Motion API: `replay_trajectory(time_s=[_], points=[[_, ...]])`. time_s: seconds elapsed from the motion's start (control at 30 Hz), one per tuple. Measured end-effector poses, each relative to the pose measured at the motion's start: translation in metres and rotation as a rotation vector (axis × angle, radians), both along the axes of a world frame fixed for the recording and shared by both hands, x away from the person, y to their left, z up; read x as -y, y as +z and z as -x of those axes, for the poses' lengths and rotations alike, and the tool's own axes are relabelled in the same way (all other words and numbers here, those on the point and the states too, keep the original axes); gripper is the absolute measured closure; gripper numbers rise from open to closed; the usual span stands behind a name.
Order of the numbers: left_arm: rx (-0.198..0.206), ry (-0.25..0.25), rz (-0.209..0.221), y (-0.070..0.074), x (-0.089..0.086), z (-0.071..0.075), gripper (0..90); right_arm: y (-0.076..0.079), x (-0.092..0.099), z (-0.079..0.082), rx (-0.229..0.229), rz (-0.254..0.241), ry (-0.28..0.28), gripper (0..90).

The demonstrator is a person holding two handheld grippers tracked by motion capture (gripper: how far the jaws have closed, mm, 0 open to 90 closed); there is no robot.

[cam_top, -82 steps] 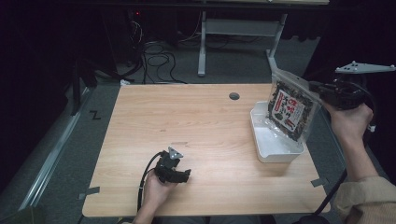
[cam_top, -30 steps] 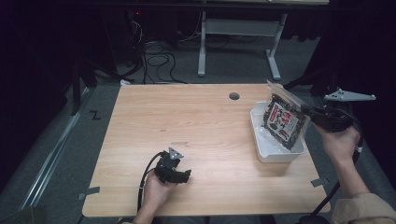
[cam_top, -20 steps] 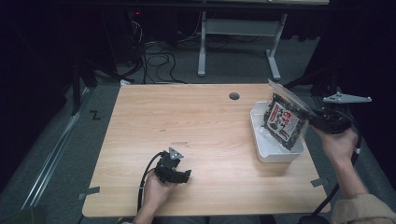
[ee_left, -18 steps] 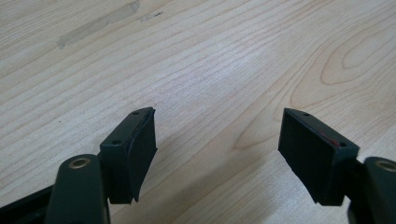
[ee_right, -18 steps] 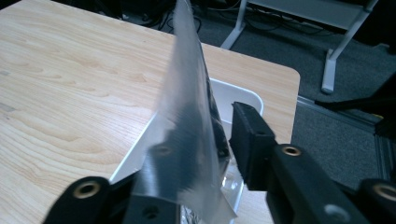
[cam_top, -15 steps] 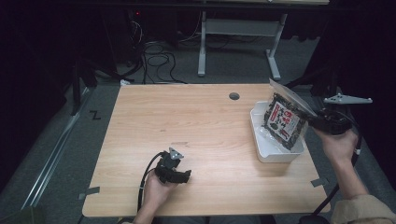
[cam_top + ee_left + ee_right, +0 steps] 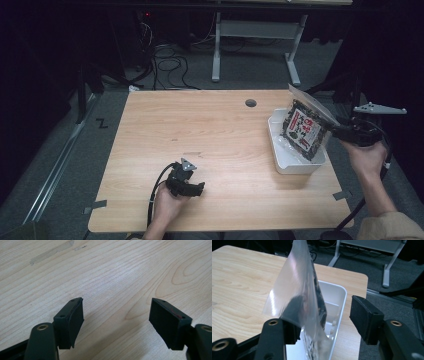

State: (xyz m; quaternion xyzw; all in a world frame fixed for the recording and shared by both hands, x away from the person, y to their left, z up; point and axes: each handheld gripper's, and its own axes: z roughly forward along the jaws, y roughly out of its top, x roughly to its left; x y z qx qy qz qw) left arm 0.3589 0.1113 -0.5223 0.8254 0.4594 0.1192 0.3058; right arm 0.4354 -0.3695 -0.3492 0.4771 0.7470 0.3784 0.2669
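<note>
Right gripper [image 7: 325, 322] has just been opening, its jaws now wide with the clear plastic snack bag of dark contents [image 7: 305, 129] leaning against one pad, standing in the white rectangular plastic bin [image 7: 283, 159] just ahead; placing looks done, withdrawal remains.

The high view is dim: the pale wooden tabletop [image 7: 220, 145] is lit evenly from above while the floor and room around it sink into near-black. Shadows there are soft and short. In the right gripper view, white glare streaks across the clear, shiny plastic bag [image 7: 297, 297], and the near black jaws are slightly soft. The left gripper view is bright and sharp on the wood grain, with diffuse shadows under the jaws.
</note>
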Motion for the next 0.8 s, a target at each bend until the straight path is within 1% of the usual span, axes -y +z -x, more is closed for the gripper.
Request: replay_trajectory(time_s=[0.03,0.1,0.13,0.27,0.4,0.5,0.53,0.77,0.8], points=[[0.0,0.0,-0.002,0.0,0.0,0.0,28.2,0.0,0.0,0.001,0.0,-0.001,-0.001,44.2],[0.0,0.0,-0.003,0.0,0.0,0.0,28.2,0.0,0.001,0.006,0.02,-0.001,0.006,43.3],[0.001,0.0,-0.003,0.0,0.0,0.0,28.2,0.0,0.001,0.008,0.019,-0.008,0.004,43.0],[0.001,0.0,-0.002,0.0,0.0,0.0,28.2,-0.001,0.001,0.012,0.027,-0.002,0.009,42.2],[0.001,0.0,-0.003,0.0,0.0,0.0,28.2,-0.004,0.002,0.02,0.047,-0.012,0.017,41.4],[0.001,-0.001,-0.001,0.0,0.0,0.0,28.2,-0.005,0.002,0.024,0.049,-0.022,0.014,41.3],[0.003,0.001,0.0,0.0,0.0,0.0,28.2,-0.007,0.003,0.028,0.055,-0.024,0.021,41.3],[0.002,0.0,0.0,0.0,0.0,0.0,28.2,-0.011,0.003,0.037,0.068,-0.018,0.031,41.7],[0.003,-0.001,-0.002,0.0,0.0,0.0,28.2,-0.012,0.003,0.039,0.067,-0.026,0.029,41.8]])
